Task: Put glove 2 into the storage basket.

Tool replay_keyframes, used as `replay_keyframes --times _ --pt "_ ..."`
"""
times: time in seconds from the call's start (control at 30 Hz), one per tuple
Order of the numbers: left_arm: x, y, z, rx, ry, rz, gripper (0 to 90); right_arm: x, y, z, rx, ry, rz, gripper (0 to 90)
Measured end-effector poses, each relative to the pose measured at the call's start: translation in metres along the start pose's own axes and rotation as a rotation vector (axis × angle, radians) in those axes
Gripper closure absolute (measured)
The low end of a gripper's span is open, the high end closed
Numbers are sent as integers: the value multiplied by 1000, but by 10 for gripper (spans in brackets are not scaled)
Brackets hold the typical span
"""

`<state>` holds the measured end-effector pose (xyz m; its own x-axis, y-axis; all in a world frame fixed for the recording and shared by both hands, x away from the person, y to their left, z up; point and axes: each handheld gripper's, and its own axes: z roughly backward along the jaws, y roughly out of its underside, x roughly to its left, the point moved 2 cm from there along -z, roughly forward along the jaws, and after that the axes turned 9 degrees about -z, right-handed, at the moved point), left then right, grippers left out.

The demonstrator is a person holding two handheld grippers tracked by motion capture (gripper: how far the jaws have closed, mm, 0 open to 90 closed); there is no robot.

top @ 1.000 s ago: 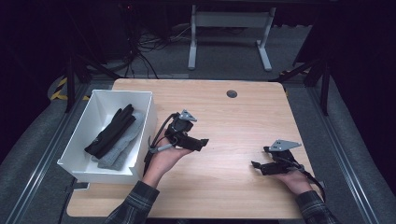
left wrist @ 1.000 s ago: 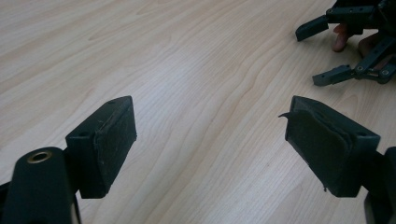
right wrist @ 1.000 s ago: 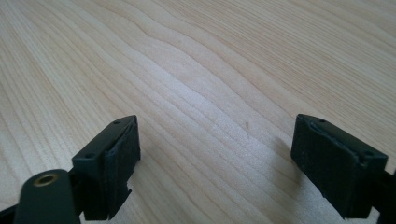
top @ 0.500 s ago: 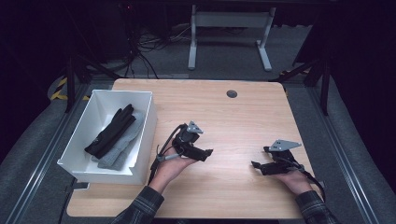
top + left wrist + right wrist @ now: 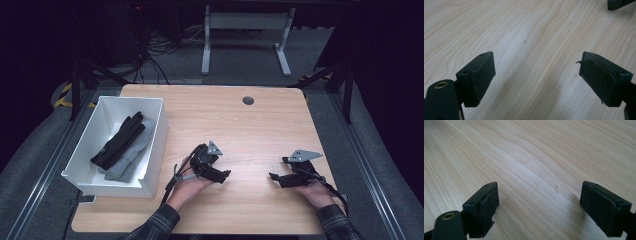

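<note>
left gripper (image 5: 223, 176): jaws spread wide, nothing between them; bare wood between the pads (image 5: 477, 77) in the left gripper view. It has sunk and pulled back toward the person since a second ago; it was higher and nearer the bin then. Jaw gap looks about the same as before.
right gripper (image 5: 274, 177): jaws apart, empty; sits low over the table (image 5: 260, 125), well to the right of the bin. No shift against the earlier frames.
bin (image 5: 159, 145): white, at the table's left edge, same spot as before.
dark clothes (image 5: 120, 141): black piece lying inside the bin, on top of the grey piece.
grey piece (image 5: 131, 156): under and just right of the black one, also inside the bin. Neither has moved.
meaning: my read is the left hand is done at the bin and is coming to rest beside it. Both tools empty, and no loose items on the table right of the bin, so the put-away looks finished or paused.
other gripper: tip of it visible at the top right corner of the left gripper view (image 5: 620, 3).
</note>
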<state>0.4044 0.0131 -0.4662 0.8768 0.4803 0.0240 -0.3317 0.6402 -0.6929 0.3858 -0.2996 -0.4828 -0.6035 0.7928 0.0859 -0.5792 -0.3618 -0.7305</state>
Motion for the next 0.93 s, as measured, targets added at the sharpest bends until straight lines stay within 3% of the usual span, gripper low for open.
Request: replay_keyframes --times 0.2,0.27,0.37,0.53,0.93 --pt "-1 8 -9 13 -15 -4 126 0 0 0 0 0 0 163" --pt "0 11 -12 17 -38 -9 109 0 0 0 0 0 0 163" --pt "0 13 -14 21 -33 -5 79 0 0 0 0 0 0 163" --pt "-3 15 -18 17 -44 -45 0 0 0 0 0 0 1 163" --pt "-3 16 -18 17 -35 -54 0 0 0 0 -1 0 3 161"
